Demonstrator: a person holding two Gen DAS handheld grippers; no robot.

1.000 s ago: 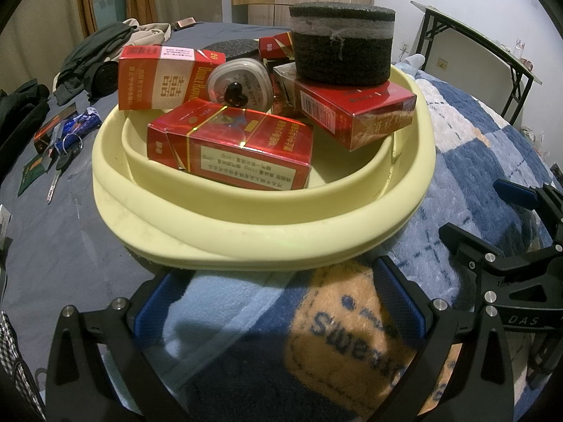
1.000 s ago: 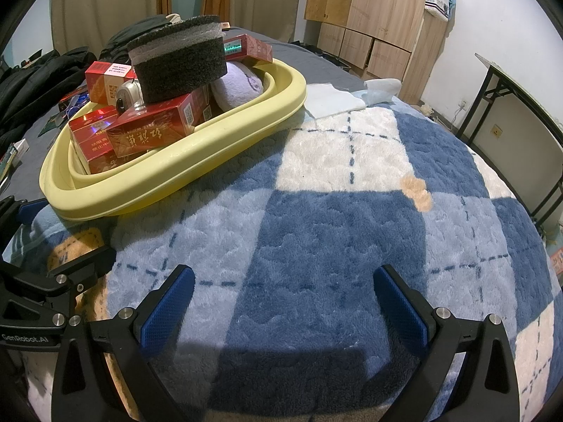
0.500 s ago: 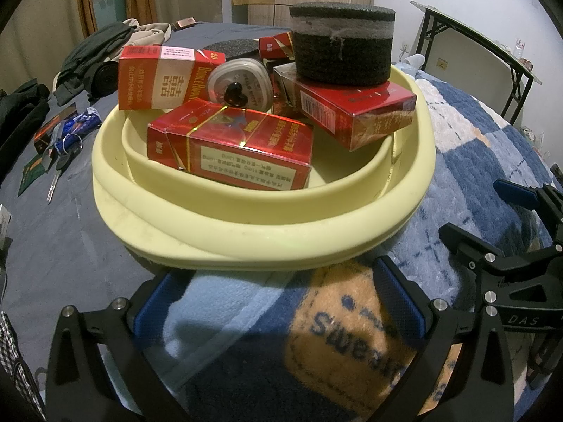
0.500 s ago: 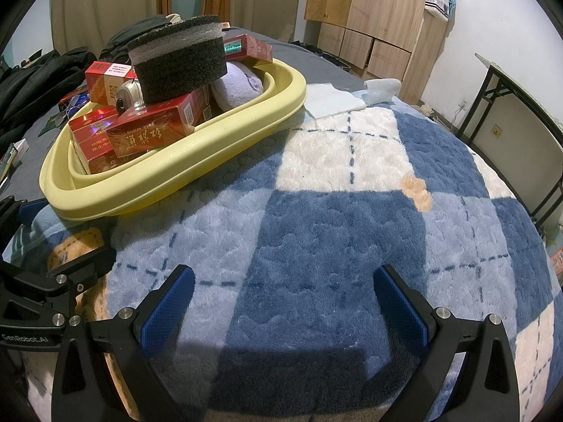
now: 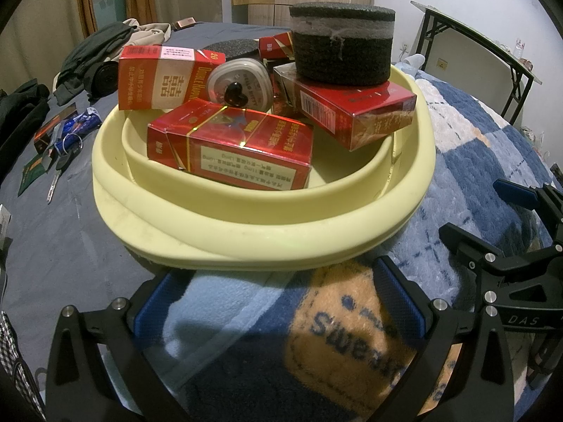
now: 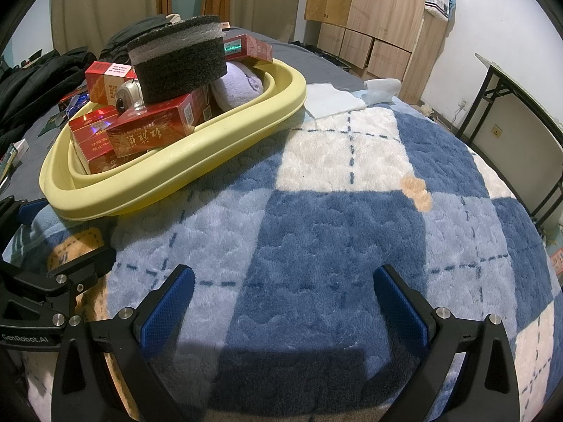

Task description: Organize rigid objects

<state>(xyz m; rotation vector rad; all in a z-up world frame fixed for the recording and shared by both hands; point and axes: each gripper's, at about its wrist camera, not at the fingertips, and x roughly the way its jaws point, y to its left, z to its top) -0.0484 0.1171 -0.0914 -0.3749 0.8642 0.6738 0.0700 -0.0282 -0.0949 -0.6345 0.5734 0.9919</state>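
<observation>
A pale yellow basin (image 5: 246,232) (image 6: 197,161) sits on a blue checked blanket (image 6: 334,232). Inside it lie several red cartons (image 5: 232,147) (image 6: 155,133), a white round case with a dark heart (image 5: 239,82), a lilac plush piece (image 6: 239,84) and a dark grey foam cylinder (image 5: 343,45) (image 6: 179,63) resting on one carton. My left gripper (image 5: 278,302) stands open just short of the basin's near rim, nothing between its blue pads. My right gripper (image 6: 281,309) is open over bare blanket, to the right of the basin.
Keys (image 5: 58,172), small packets and dark clothes (image 5: 91,59) lie on the grey sheet left of the basin. A folded white cloth (image 6: 330,100) lies beyond the basin. A black folding table (image 6: 520,105) stands at the right, wooden cabinets (image 6: 373,17) behind.
</observation>
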